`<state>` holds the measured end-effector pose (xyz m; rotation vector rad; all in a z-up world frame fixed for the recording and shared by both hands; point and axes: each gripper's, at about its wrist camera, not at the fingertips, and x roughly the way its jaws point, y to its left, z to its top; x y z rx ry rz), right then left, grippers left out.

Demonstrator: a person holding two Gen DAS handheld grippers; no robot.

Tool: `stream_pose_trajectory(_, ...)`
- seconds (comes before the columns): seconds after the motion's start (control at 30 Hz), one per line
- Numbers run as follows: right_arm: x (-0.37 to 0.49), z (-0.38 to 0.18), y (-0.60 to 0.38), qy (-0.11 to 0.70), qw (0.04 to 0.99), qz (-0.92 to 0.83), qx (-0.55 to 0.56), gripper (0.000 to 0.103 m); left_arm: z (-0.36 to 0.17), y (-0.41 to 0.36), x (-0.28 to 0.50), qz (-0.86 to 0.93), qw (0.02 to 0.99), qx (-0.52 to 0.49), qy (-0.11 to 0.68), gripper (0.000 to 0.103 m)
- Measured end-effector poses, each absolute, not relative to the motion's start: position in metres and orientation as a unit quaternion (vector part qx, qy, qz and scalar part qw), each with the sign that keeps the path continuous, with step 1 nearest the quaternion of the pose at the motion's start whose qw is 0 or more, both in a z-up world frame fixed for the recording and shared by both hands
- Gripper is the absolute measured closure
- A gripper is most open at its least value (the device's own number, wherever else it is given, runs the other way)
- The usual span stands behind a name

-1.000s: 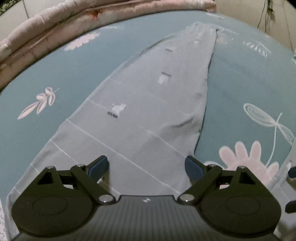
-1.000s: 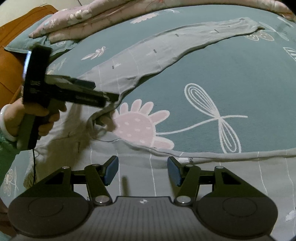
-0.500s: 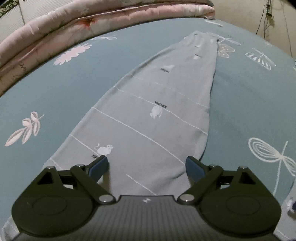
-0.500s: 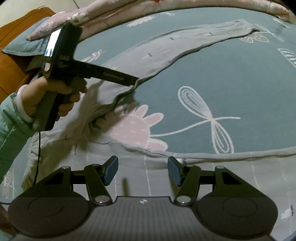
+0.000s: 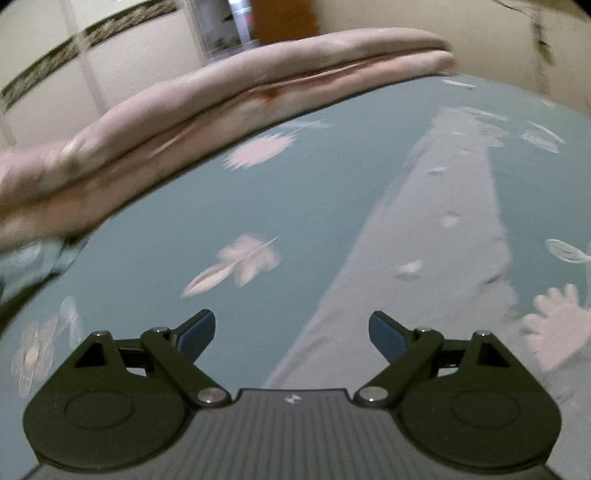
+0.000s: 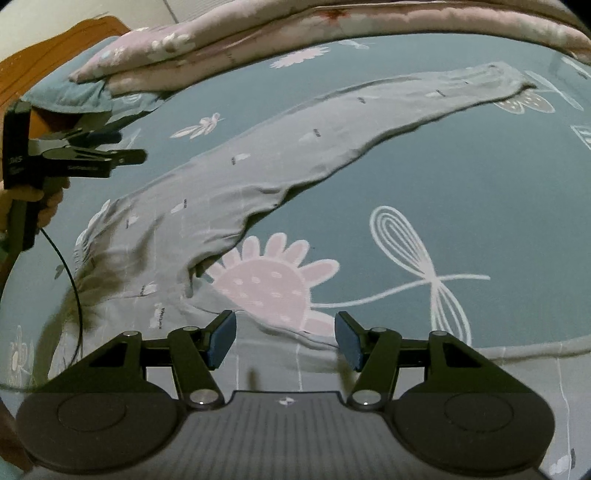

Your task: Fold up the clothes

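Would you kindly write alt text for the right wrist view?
Grey trousers lie spread across a teal flowered bedsheet. The open right gripper hovers empty above them, the left gripper held off left.

Bedsheet [image 6: 480, 192] lies open; folded quilt [image 6: 332, 22] blocks the far edge.

left gripper [image 5: 291, 330]: fingers spread wide, nothing between them, tilted downward | left hand [image 6: 31, 205]: fist wrapped round the gripper's handle, raised at the far left | right gripper [image 6: 284, 339]: fingers parted, nothing between them, angled steeply down
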<state>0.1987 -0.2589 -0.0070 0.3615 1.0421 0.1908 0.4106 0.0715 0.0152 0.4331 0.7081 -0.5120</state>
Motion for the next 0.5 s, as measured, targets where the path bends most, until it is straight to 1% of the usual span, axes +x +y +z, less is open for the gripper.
stream_pose_trajectory(0.07, 0.2, -0.007, -0.257, 0.494, 0.848, 0.091, 0.168, 0.039, 0.011, 0.09, 0.421, -0.217, 0.882, 0.181, 0.377, 0.013)
stream_pose_trajectory(0.13, 0.2, -0.006, -0.255, 0.493, 0.848, 0.094, 0.169, 0.039, 0.006, 0.093, 0.42, -0.197, 0.879, 0.192, 0.39, 0.015)
stream_pose_trajectory(0.3, 0.202, -0.006, -0.254, 0.496, 0.847, 0.092, 0.165, 0.039, 0.002, 0.081, 0.405, -0.199, 0.875, 0.23, 0.377, 0.014)
stream_pose_trajectory(0.5, 0.2, -0.003, -0.25, 0.495, 0.848, 0.097, 0.161, 0.039, 0.005, 0.079, 0.399, -0.199, 0.875, 0.235, 0.374, 0.014)
